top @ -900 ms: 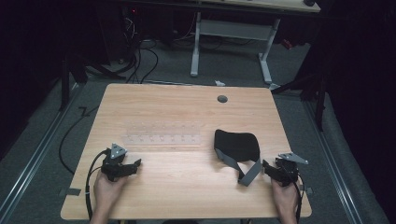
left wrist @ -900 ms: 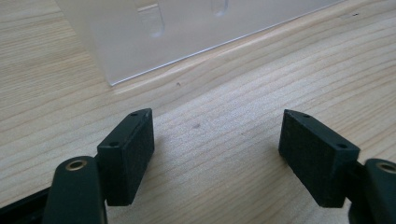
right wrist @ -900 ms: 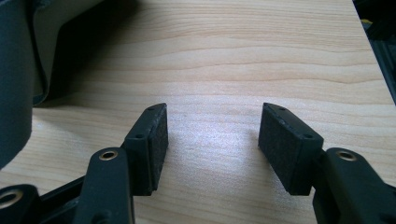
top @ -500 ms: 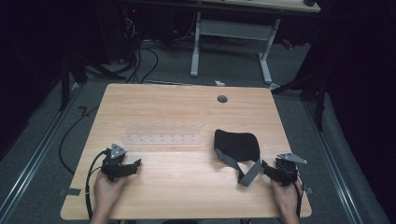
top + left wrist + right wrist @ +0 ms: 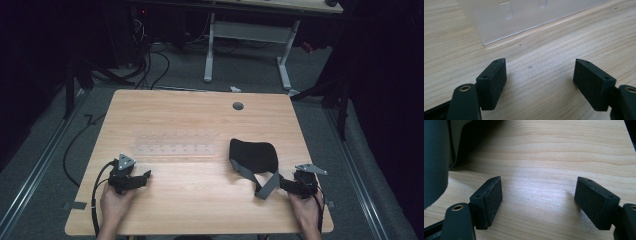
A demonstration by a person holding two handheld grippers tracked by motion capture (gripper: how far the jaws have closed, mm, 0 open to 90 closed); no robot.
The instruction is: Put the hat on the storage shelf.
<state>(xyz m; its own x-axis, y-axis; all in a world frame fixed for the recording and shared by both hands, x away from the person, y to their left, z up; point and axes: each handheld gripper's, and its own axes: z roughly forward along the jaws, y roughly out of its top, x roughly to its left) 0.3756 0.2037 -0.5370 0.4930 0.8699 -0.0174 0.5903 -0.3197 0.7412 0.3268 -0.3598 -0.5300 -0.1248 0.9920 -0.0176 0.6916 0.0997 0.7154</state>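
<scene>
two tongs rest low on the near edge of the counter (image 5: 200,125), one in each hand. the left tongs (image 5: 142,177) sit with jaws standing wide and nothing between them but bare wood; the right tongs (image 5: 282,184) are spread just as wide and empty too, pointing toward the grey strap (image 5: 267,186) that trails from the black eye mask (image 5: 254,154). the strap end lies just beside the right jaws, not touching the pads as far as i can tell. a little farther out, ahead of the left tongs, lies a clear plastic rack (image 5: 174,149) with a row of small slots. the mask sits right of centre, apart from the rack. judging by this, the work is at its start: the reach for the mask has not begun. the next move calls for the right tongs to slide forward and pinch the strap or the mask edge. against the earlier frames nothing has shifted; hands, mask and rack lie as they did.
</scene>
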